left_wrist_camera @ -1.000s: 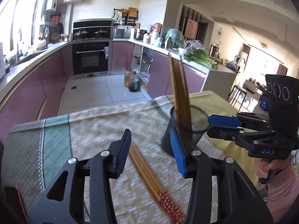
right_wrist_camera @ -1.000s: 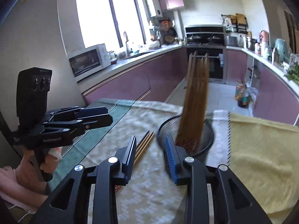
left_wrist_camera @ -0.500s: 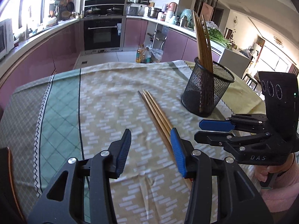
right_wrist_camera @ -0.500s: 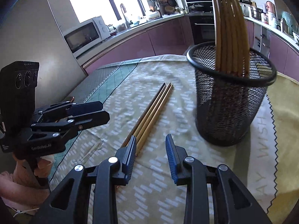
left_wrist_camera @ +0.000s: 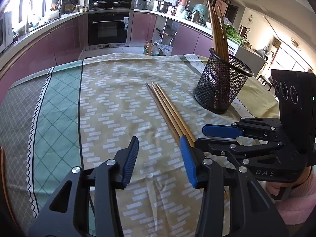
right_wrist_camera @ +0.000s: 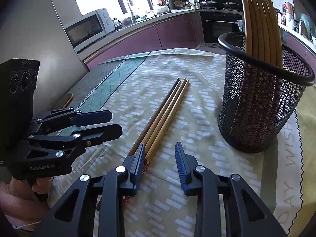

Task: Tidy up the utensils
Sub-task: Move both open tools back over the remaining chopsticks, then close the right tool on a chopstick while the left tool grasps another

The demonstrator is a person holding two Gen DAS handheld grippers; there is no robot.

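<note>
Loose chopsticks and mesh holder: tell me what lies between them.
Only bare patterned tablecloth lies between the loose chopsticks and the mesh holder; the right wrist view shows it best.

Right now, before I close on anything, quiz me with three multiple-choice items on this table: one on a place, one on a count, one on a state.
1. Where do the loose chopsticks lie?
A. On the tablecloth, beside the mesh holder
B. Inside the holder
C. On the floor

2. How many loose chopsticks lie there?
A. One
B. Three
C. Eight

3. What state are the right tongs in?
A. Shut on a chopstick
B. Open, empty
C. Shut on the holder's rim

Answers:
1. A, they lie flat on the cloth, apart from the holder.
2. B, three tips show side by side.
3. B, bare cloth shows between the blue pads.
</note>
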